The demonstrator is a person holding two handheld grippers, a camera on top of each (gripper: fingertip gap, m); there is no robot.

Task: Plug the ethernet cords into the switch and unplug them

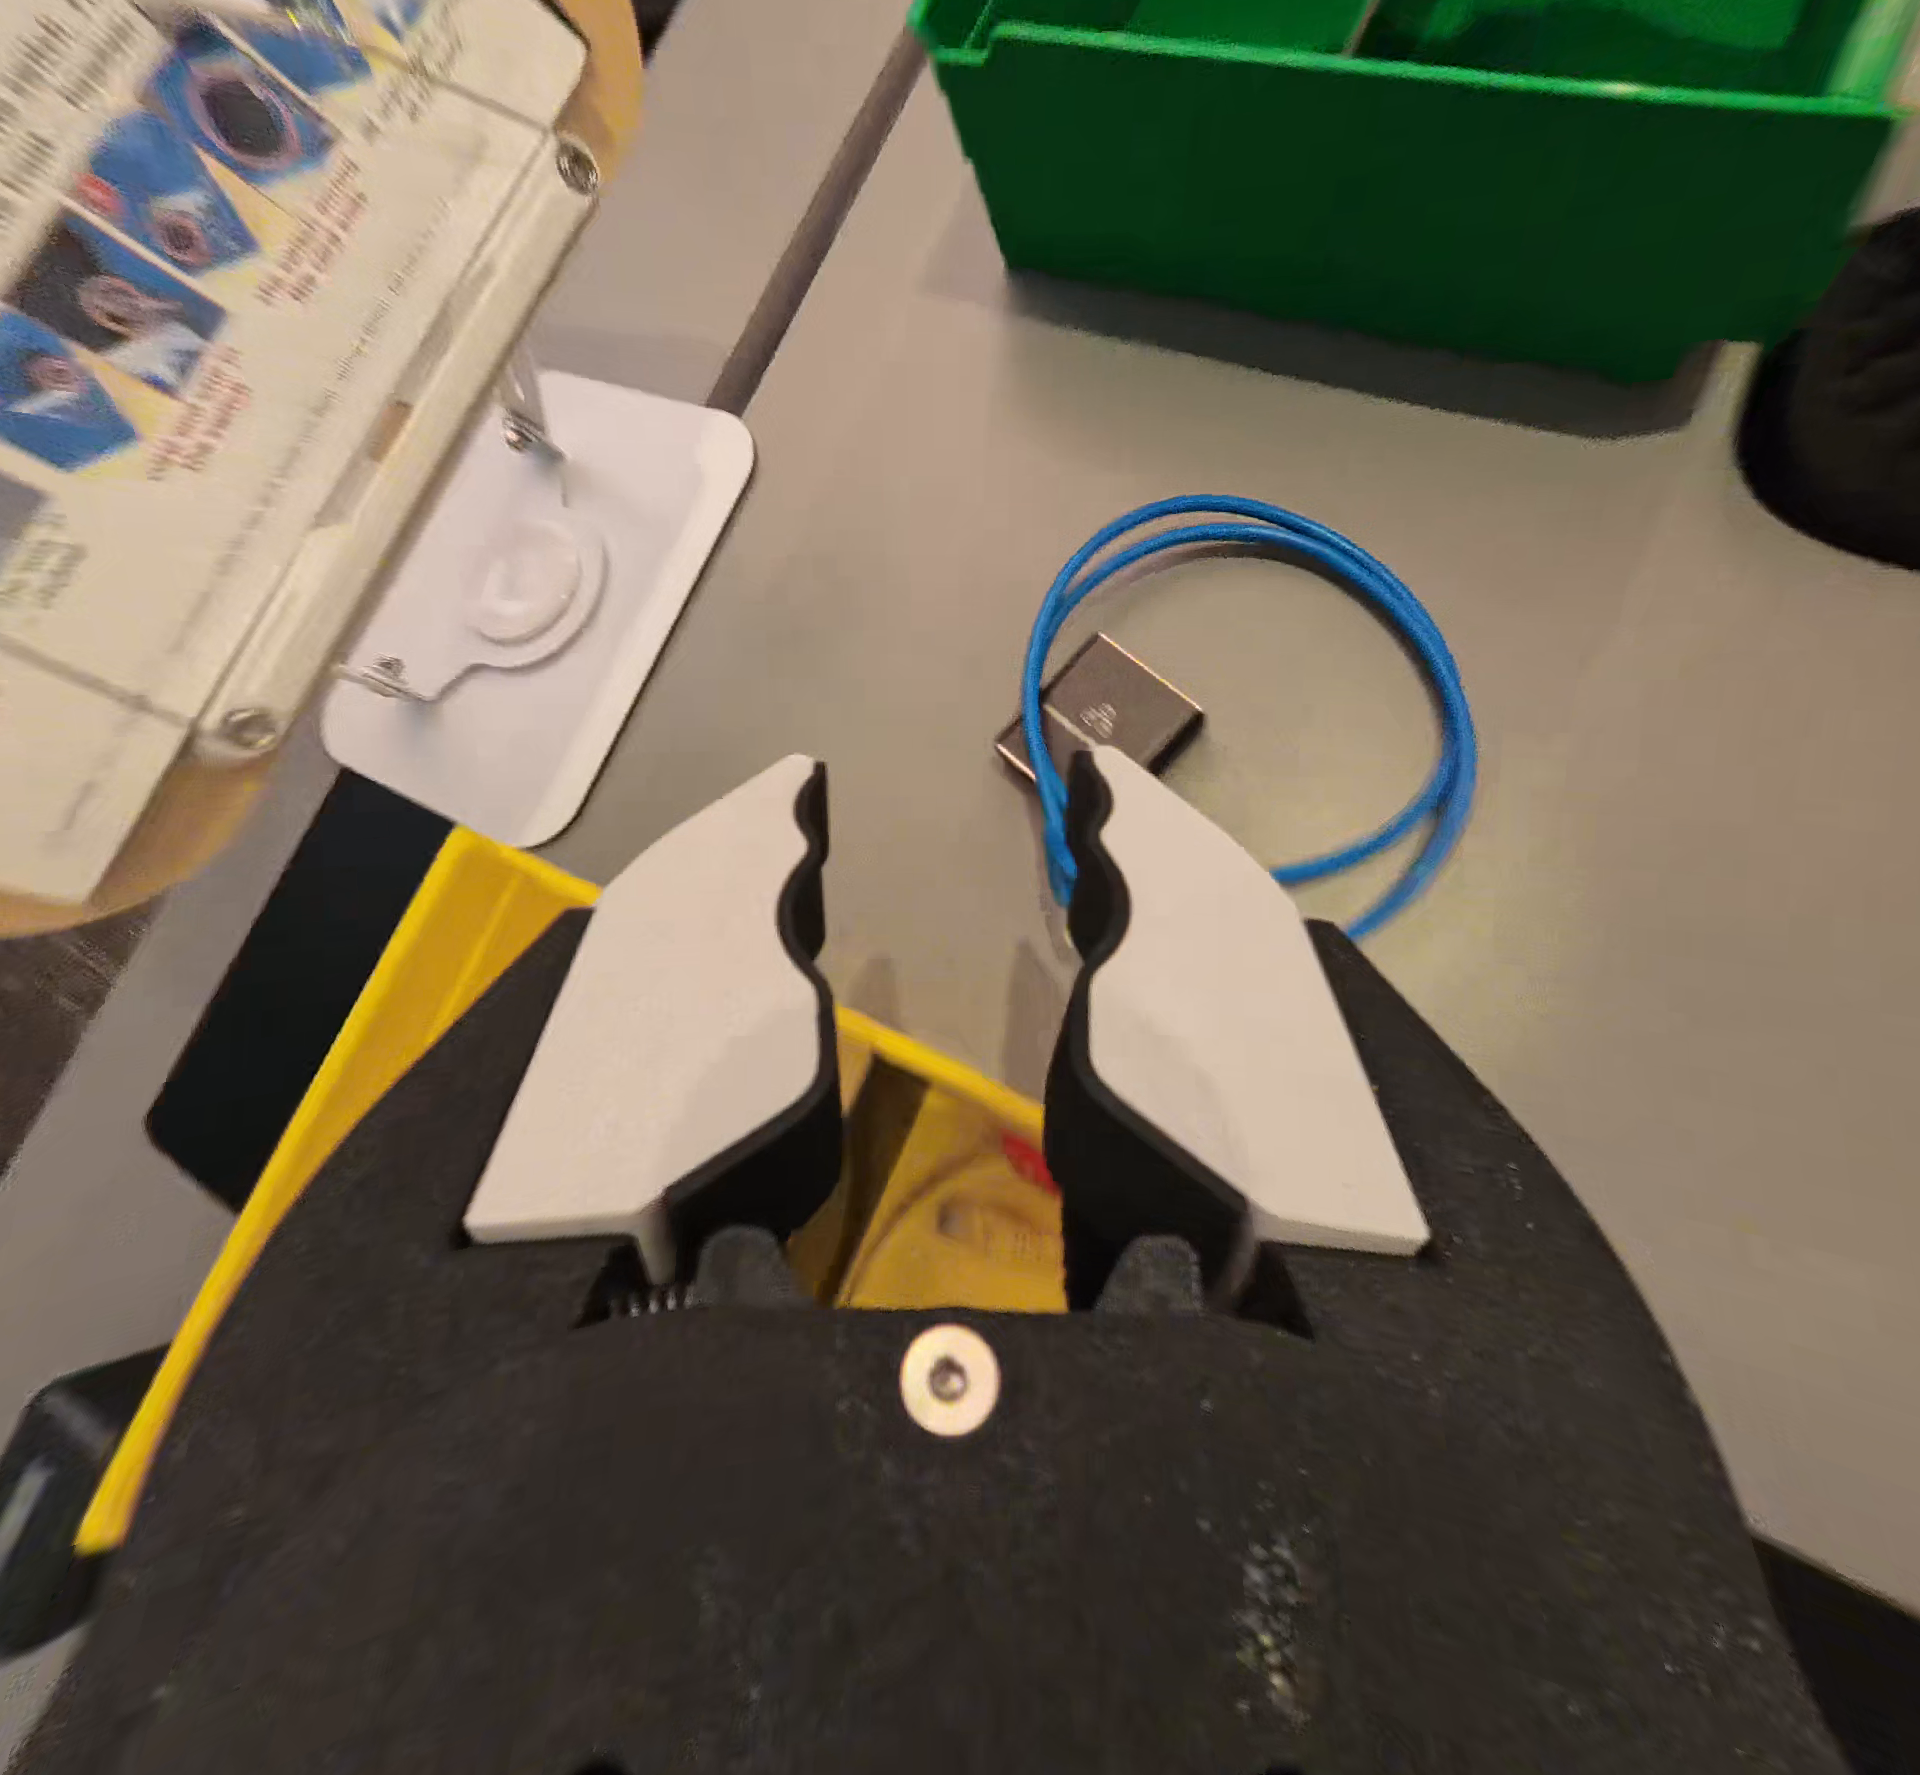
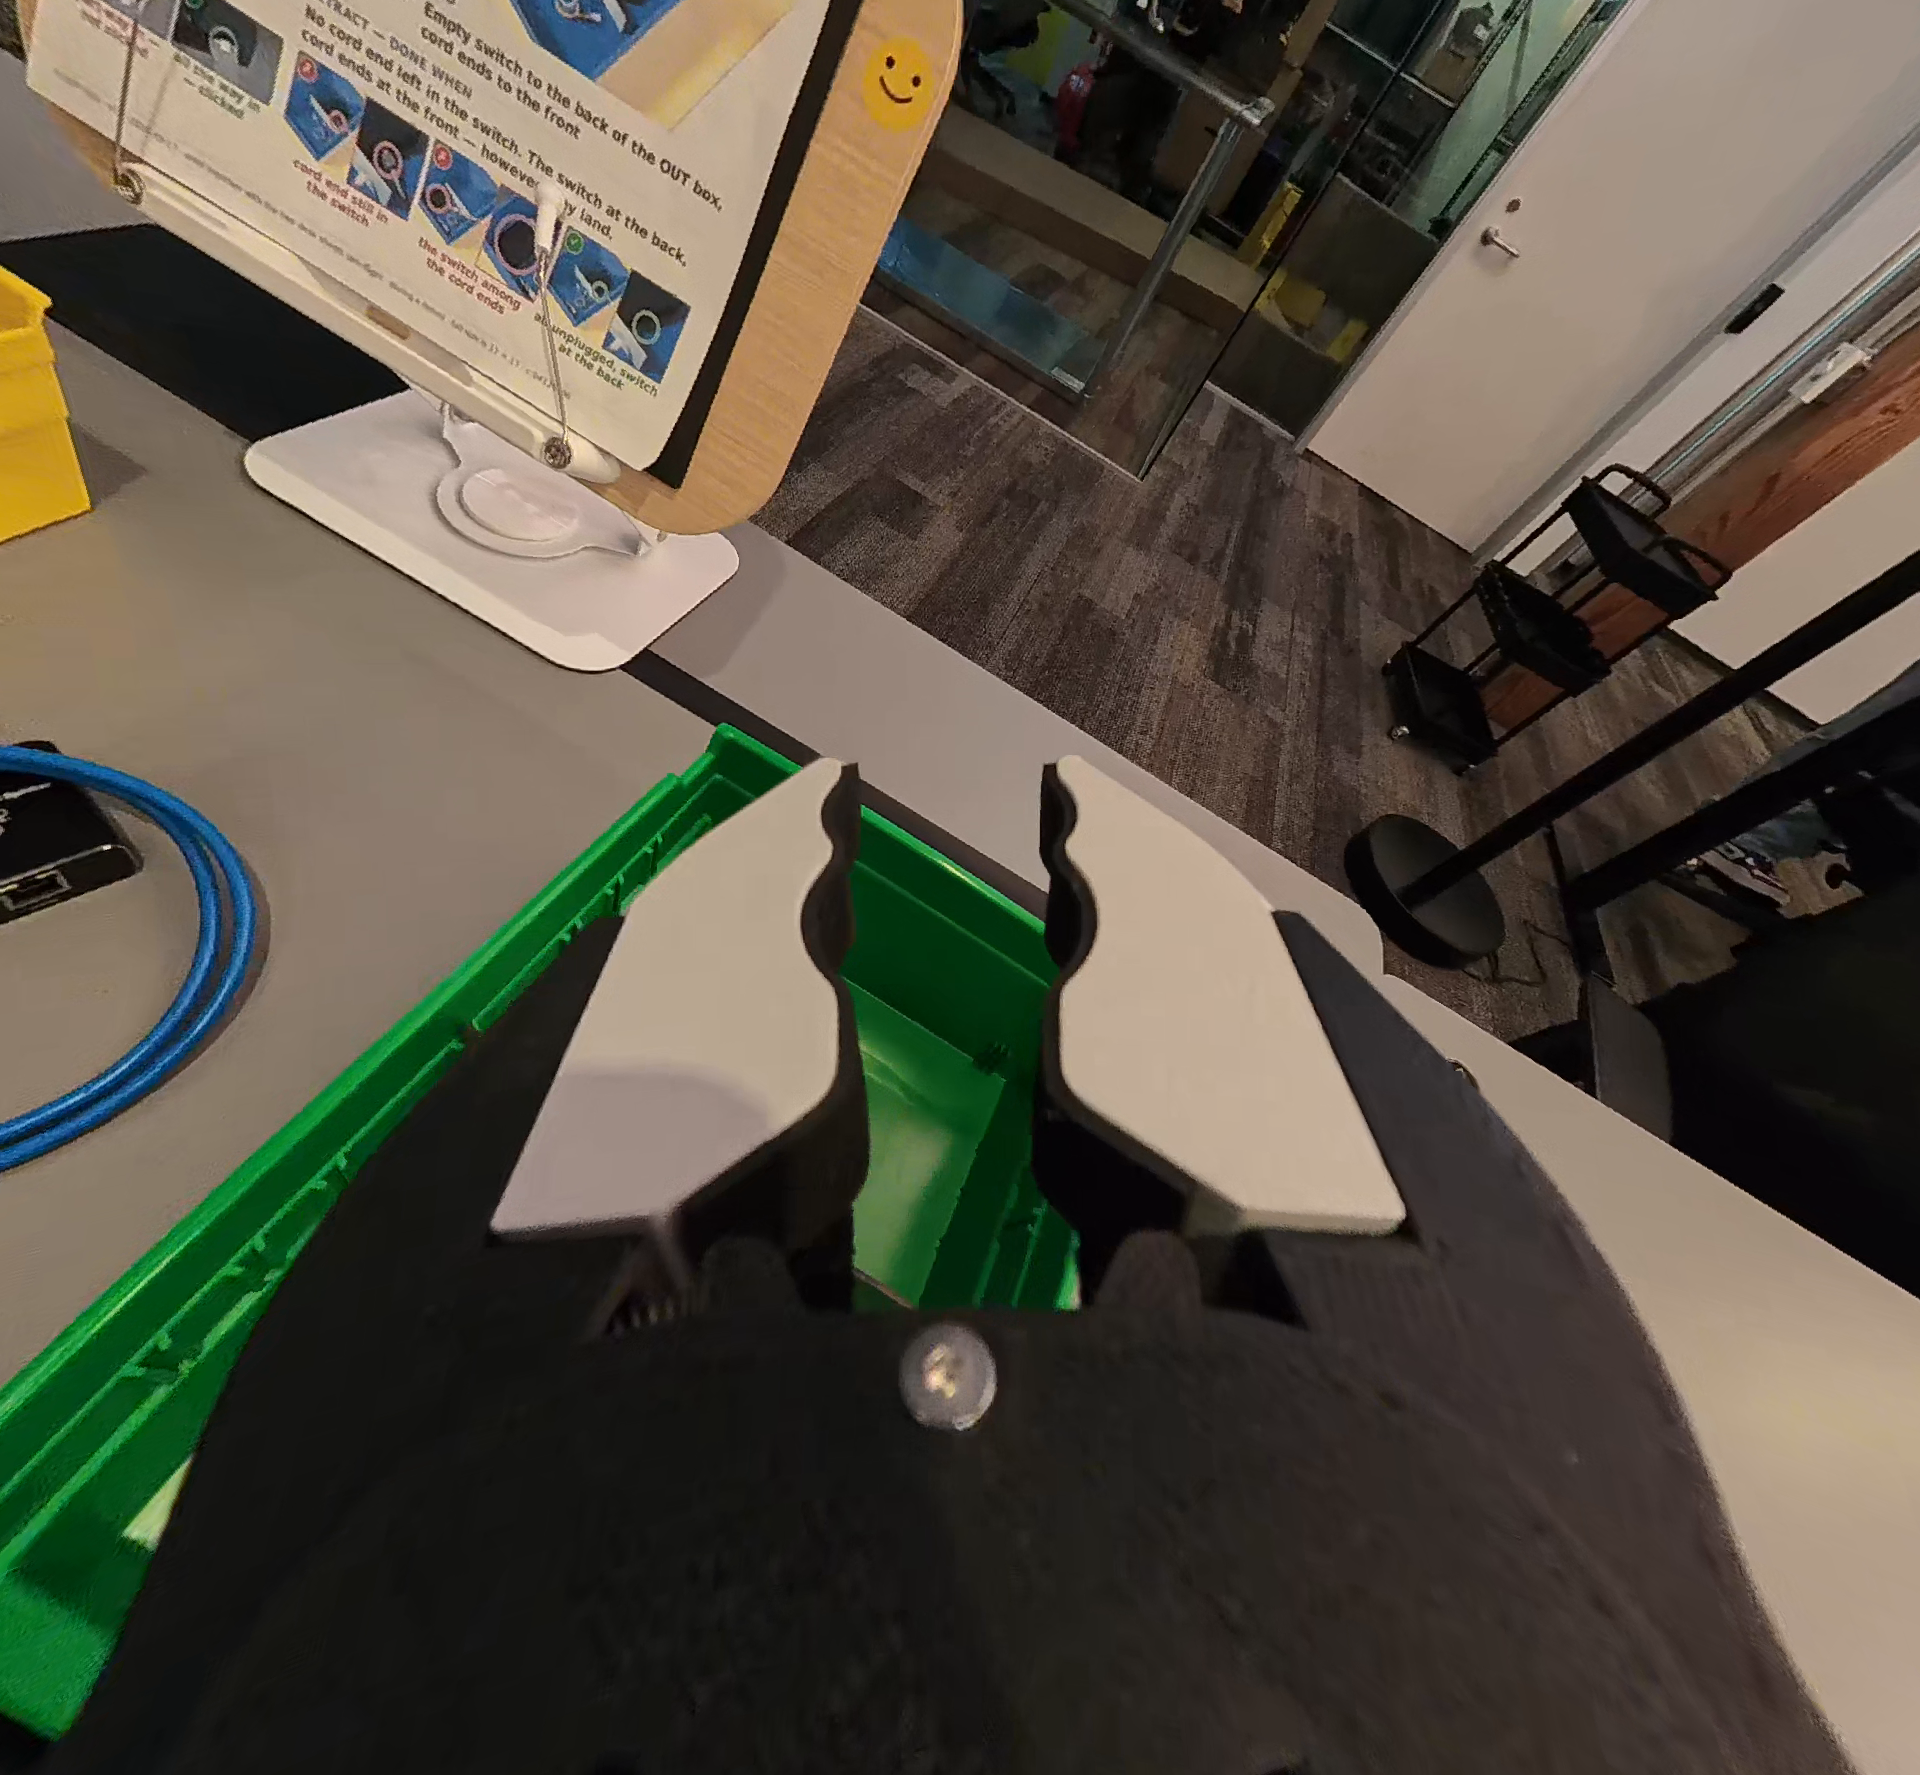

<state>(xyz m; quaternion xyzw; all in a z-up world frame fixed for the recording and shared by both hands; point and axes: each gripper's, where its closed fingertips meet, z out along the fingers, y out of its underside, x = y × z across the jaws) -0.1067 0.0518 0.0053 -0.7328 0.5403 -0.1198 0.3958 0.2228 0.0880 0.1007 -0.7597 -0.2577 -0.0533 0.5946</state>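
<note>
I am holding the left gripper point(image 1: 948, 780) tilted down over the near rim of the yellow bin point(image 1: 457, 904), its jaws spread apart and gripping nothing. Past its fingertips, the small grey switch point(image 1: 1101, 712) is lying flat on the grey table point(image 1: 883, 478), with the blue ethernet cord point(image 1: 1434, 645) looping around it and draping over its near end. I am hovering the right gripper point(image 2: 948, 775) above the green bin point(image 2: 935, 1102), jaws likewise parted and empty. An instruction card on a white stand point(image 2: 499, 541) is standing behind the table's far edge.
</note>
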